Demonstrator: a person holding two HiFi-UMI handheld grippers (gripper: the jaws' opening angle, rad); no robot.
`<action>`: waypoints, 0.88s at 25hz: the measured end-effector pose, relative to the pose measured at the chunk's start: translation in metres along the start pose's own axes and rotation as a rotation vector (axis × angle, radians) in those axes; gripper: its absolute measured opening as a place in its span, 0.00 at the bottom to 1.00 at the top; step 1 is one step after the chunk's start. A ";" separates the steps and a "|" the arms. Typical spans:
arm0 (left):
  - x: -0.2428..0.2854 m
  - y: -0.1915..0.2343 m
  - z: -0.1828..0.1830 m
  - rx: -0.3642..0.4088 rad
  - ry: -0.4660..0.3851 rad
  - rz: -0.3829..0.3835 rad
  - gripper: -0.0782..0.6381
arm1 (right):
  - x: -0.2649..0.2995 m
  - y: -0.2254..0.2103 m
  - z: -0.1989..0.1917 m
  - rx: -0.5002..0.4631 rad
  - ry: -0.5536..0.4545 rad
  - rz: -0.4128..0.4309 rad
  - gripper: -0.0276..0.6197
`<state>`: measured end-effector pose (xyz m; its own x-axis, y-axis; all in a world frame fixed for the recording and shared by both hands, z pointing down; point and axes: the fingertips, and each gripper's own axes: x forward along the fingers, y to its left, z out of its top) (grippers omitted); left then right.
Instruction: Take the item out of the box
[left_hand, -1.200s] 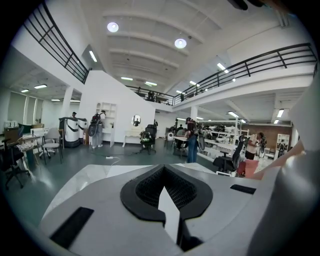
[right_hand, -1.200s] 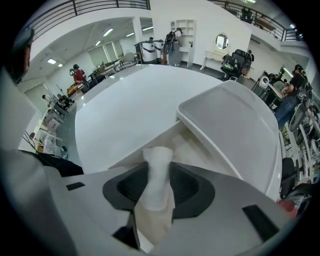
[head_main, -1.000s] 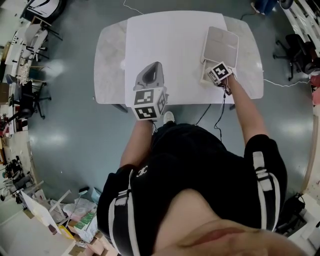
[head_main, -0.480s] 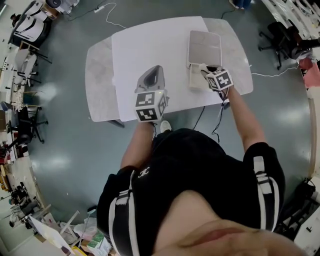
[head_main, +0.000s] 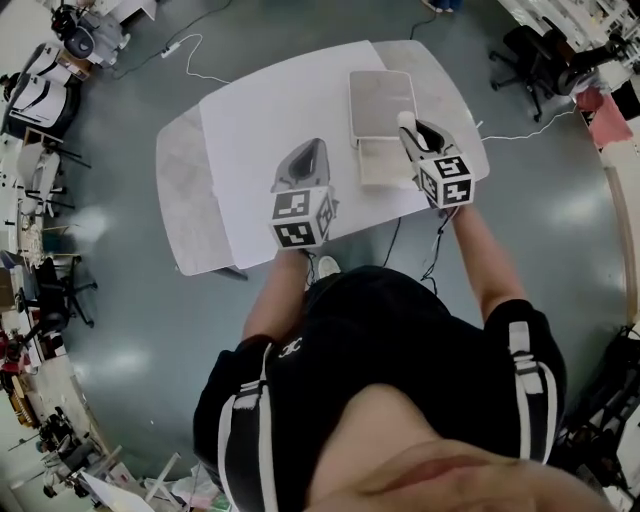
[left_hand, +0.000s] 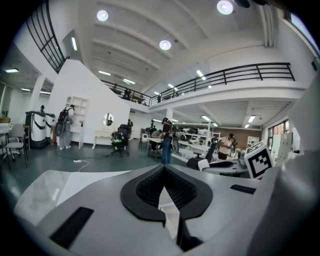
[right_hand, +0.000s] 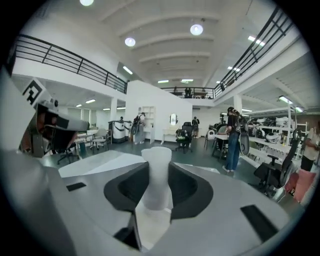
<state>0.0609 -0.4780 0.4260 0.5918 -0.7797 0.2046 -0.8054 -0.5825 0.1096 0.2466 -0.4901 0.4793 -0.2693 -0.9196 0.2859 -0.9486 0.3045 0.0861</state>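
Right tongs (right_hand: 158, 162) were closing, with the item (right_hand: 157, 175) between the jaws: a slim, pale, tube-like piece, narrower in the middle, with a blunt far end. It appeared to be gripped, since it stood out in the air along the jaws with nothing under it in the right gripper view.

Head view: right tongs (head_main: 408, 126) hung over the right edge of the box (head_main: 383, 165), about where the base meets the open lid (head_main: 380, 100). The item (head_main: 405, 121) showed as a small white tip beyond the jaws.

Long axis of the item: in line with the tongs, running from about 5 o'clock at the handle to 11 o'clock at the free end in the head view. It pointed away from the person and slightly toward the lid.

Left tongs (left_hand: 164, 170): narrow, tips together, nothing between them. Head view placed the left tongs (head_main: 311, 148) at roughly 9 o'clock from the box, well apart from it, above the white sheet (head_main: 265, 115) on the bench (head_main: 185, 190).

Judgement:
- The item looked out of the box base, though it was over the box rather than clear of it.
- The right hand was the only one positioned to finish.
- Open sheet lay toward 9 o'clock from the right tongs, across the box. Little bench was left toward 3 o'clock.
- The free end pointed toward the lid, so a sideways carry would need to keep that end from clipping it.
- How low the item sat over the box could not be told.
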 end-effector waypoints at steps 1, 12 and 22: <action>0.003 -0.002 0.001 0.002 0.001 -0.009 0.13 | -0.007 -0.002 0.008 0.009 -0.035 -0.013 0.23; 0.025 -0.036 0.008 0.027 -0.042 -0.086 0.13 | -0.091 -0.037 0.058 0.030 -0.314 -0.290 0.23; 0.025 -0.054 0.013 0.060 -0.064 -0.122 0.13 | -0.100 -0.038 0.054 0.036 -0.326 -0.309 0.23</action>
<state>0.1198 -0.4690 0.4126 0.6877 -0.7141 0.1309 -0.7249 -0.6852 0.0710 0.3003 -0.4235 0.3960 -0.0049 -0.9979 -0.0645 -0.9964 -0.0006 0.0852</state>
